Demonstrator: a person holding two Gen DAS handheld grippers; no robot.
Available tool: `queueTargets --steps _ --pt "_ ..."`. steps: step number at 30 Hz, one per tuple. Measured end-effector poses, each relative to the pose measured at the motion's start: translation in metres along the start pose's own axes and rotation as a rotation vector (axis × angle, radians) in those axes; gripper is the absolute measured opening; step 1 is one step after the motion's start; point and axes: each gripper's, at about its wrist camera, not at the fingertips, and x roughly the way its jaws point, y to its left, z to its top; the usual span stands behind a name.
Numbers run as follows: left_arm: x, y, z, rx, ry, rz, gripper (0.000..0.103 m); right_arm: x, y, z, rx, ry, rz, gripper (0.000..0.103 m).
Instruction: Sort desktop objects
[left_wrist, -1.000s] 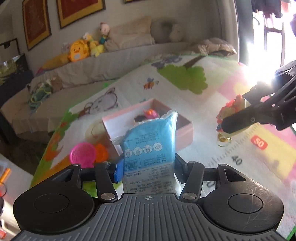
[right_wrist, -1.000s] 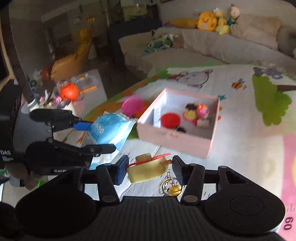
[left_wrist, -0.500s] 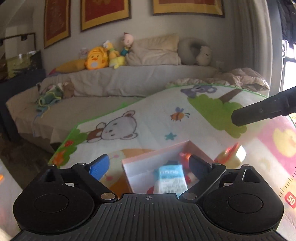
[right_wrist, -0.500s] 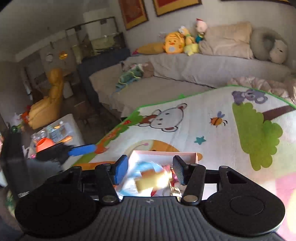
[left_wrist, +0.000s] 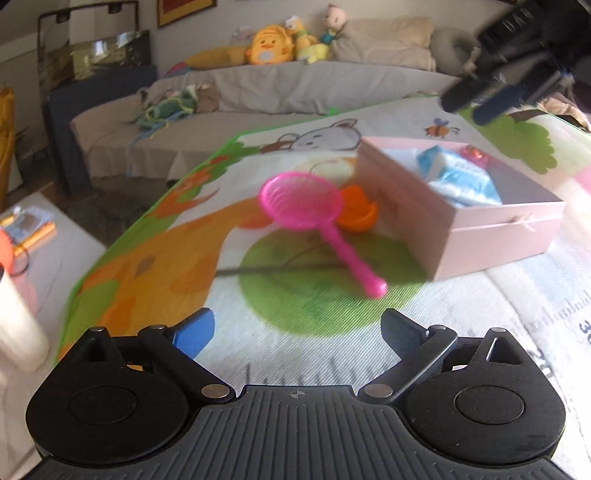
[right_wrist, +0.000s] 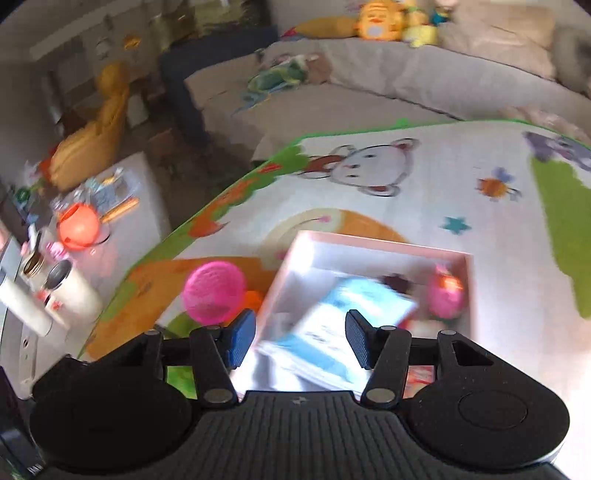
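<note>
The pink box (left_wrist: 480, 236) stands on the play mat (left_wrist: 177, 266) with the blue packet (left_wrist: 461, 181) lying inside. A pink strainer (left_wrist: 303, 206) lies left of the box, an orange piece (left_wrist: 358, 214) beside it. My left gripper (left_wrist: 295, 325) hovers short of the strainer's handle, its jaws opening wide with nothing between them. My right gripper (right_wrist: 299, 321) hangs over the box (right_wrist: 369, 242), open, with only the blue packet (right_wrist: 373, 299) below the gap. It also shows at the far right as the right gripper (left_wrist: 476, 103). A round pink toy (right_wrist: 445, 299) lies in the box.
A white side table (right_wrist: 122, 236) left of the mat holds an orange ball (right_wrist: 79, 225), white cylinders (right_wrist: 74, 291) and clutter. A grey sofa (left_wrist: 295, 88) with plush toys runs behind the mat. The mat's green edge (left_wrist: 122, 240) is near the strainer.
The left gripper let go of the blue packet, which now lies in the box, then swung left and down to the strainer. The right gripper moved over the box; the yellow toy is gone from its fingers.
</note>
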Motion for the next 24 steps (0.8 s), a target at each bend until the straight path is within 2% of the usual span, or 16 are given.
queueTargets --steps 2,5,8,13,15,16,17,19,24 --pt "0.004 0.010 -0.006 -0.057 0.043 -0.013 0.100 0.018 0.029 0.010 -0.032 0.026 0.029 0.054" --pt "-0.001 0.012 -0.009 -0.078 0.014 -0.026 0.101 0.056 0.061 0.023 -0.051 0.085 0.039 0.051" --pt "-0.001 0.009 -0.009 -0.075 0.006 -0.039 0.101 0.091 0.082 0.034 -0.067 0.094 -0.011 0.051" --pt "0.000 0.018 -0.008 -0.144 -0.002 -0.054 0.101 0.151 0.083 0.051 -0.056 0.137 -0.110 0.051" --pt "0.000 0.021 -0.008 -0.163 -0.002 -0.063 0.101 0.168 0.078 0.048 -0.061 0.175 -0.117 0.041" --pt "0.000 0.022 -0.008 -0.168 -0.002 -0.072 0.101 0.172 0.078 0.045 -0.063 0.198 -0.111 0.029" --pt "0.000 0.023 -0.008 -0.173 -0.002 -0.084 0.101 0.176 0.079 0.040 -0.069 0.229 -0.087 0.023" --pt "-0.001 0.027 -0.008 -0.185 -0.003 -0.118 0.101 0.173 0.088 0.027 -0.101 0.268 -0.046 0.017" --pt "-0.010 0.025 -0.011 -0.142 0.008 -0.170 0.101 0.133 0.117 -0.019 -0.228 0.357 0.077 0.016"
